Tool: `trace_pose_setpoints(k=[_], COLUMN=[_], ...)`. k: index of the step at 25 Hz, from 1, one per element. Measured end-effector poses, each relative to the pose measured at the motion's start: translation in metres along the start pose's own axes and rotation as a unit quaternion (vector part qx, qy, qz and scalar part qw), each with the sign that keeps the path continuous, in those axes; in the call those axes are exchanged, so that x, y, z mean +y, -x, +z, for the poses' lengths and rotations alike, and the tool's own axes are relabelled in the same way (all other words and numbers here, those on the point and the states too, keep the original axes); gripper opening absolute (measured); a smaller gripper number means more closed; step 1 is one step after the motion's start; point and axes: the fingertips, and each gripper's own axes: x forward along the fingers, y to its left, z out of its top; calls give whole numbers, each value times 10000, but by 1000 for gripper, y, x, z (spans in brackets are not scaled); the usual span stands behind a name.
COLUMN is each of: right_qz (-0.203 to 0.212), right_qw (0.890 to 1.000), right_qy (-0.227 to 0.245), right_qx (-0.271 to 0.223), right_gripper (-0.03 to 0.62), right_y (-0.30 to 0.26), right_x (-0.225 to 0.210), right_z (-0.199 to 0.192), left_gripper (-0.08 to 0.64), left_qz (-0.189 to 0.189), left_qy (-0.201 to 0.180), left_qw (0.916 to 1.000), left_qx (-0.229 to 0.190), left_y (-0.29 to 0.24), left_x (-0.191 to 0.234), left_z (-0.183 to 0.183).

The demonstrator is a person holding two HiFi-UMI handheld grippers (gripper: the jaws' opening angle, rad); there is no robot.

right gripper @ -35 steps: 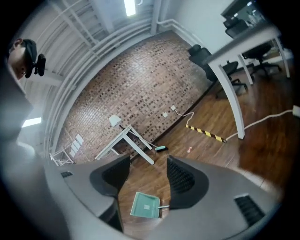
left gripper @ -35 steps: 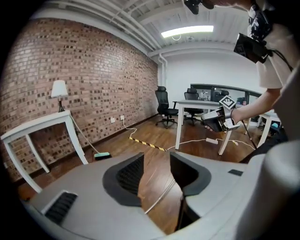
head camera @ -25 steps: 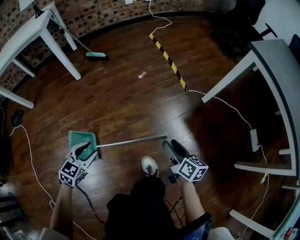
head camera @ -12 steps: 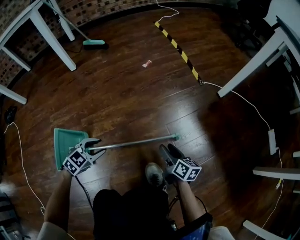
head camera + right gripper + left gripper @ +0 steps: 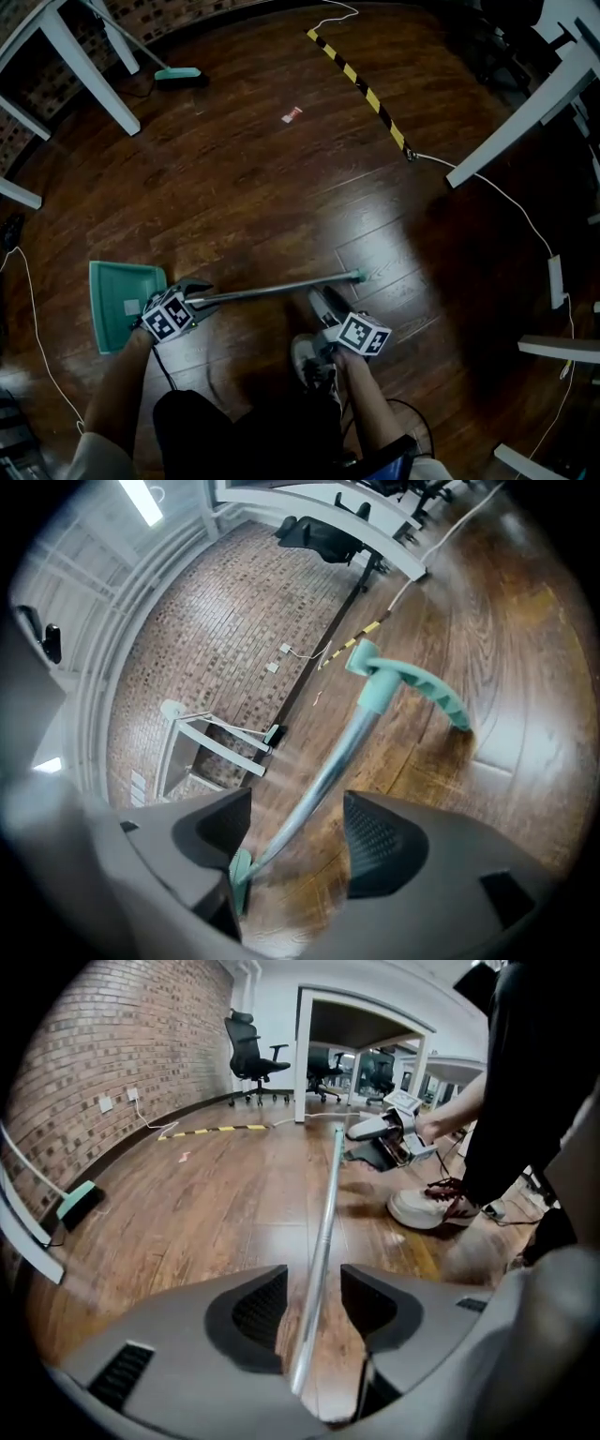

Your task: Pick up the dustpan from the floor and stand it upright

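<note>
The dustpan lies flat on the wood floor, with its teal pan (image 5: 120, 305) at the left. Its metal pole (image 5: 281, 286) runs right to a teal grip end (image 5: 360, 276). My left gripper (image 5: 199, 296) straddles the pole just beside the pan. In the left gripper view the pole (image 5: 323, 1213) runs between the jaws of that gripper (image 5: 314, 1283), with a gap on each side. My right gripper (image 5: 323, 300) is near the grip end. Its jaws have just been opening, and the pole (image 5: 328, 761) passes between them untouched, up to the teal grip (image 5: 375, 682).
A white table leg (image 5: 84, 70) and a teal broom head (image 5: 178, 75) stand at the far left. Yellow-black floor tape (image 5: 361, 84), a white cable (image 5: 497, 192) and a paper scrap (image 5: 292, 114) lie on the floor. The person's shoe (image 5: 305, 352) is just behind the right gripper.
Both grippers have sunk toward the floor. The left one went from above the pan onto the pole beside it, the right one closed in on the pole's grip end. The dustpan stayed flat.
</note>
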Motion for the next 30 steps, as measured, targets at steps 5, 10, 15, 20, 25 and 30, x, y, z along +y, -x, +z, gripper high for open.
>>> trace_pose_setpoints(k=[5,10,15,20,25,30], right_qz=[84,45,23,-175,-104,-30], right_qw=[9999,9996,9999,9998,9994,9975], right_qy=[-96,-284,-74,8,-21,274], right_qx=[-108,-10,104,-55,-327,-655], right_gripper=[329,351,350,148,138,132], right_y=[-14,-27,-37,-34,-28,-15], right_x=[-2,-8,-9,-16,-6,23], right_z=[2,-4,-5,2,19,56], left_gripper=[192,192,192,109,109,109], left_qz=[70,-539,-669,-570,-416,-261], left_qy=[153,-114,-273,-551,-628,-528], left_qw=[9996,9969,9942,9942,9955,9981], left_qx=[223,563,790,723,574,187], left_y=[-19,-37,-53,-57,-53,-45], left_x=[11,-7,-9,-10,-8,-3], left_z=[-16,-26,-34,-31,-21,9])
